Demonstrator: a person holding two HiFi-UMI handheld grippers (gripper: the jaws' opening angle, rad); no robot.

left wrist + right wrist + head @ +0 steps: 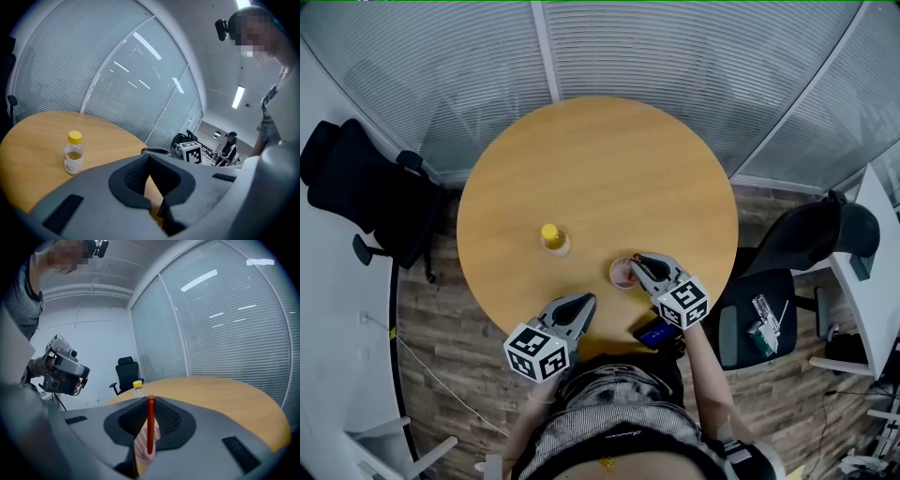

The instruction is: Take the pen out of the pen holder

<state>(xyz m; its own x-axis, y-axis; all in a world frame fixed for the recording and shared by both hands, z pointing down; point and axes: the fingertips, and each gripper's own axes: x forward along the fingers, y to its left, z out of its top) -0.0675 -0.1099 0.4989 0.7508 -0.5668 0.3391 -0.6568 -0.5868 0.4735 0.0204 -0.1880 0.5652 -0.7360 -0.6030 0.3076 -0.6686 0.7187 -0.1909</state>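
A red pen (151, 423) stands upright between the jaws of my right gripper (151, 430), which is shut on it. Just under the pen is the pink striped pen holder (142, 448), with the pen's lower end at its mouth. In the head view the right gripper (636, 263) hovers over the holder (621, 275) on the round wooden table (609, 169). My left gripper (584, 302) is held at the table's near edge, away from the holder. Only a narrow gap shows between its jaws (151, 180), with bare table behind it.
A small bottle with a yellow cap (553, 237) stands left of the holder. A dark phone (656, 333) lies at the table's near edge under my right hand. Black office chairs stand at the left (356, 187) and right (787, 281). Glass walls with blinds curve behind the table.
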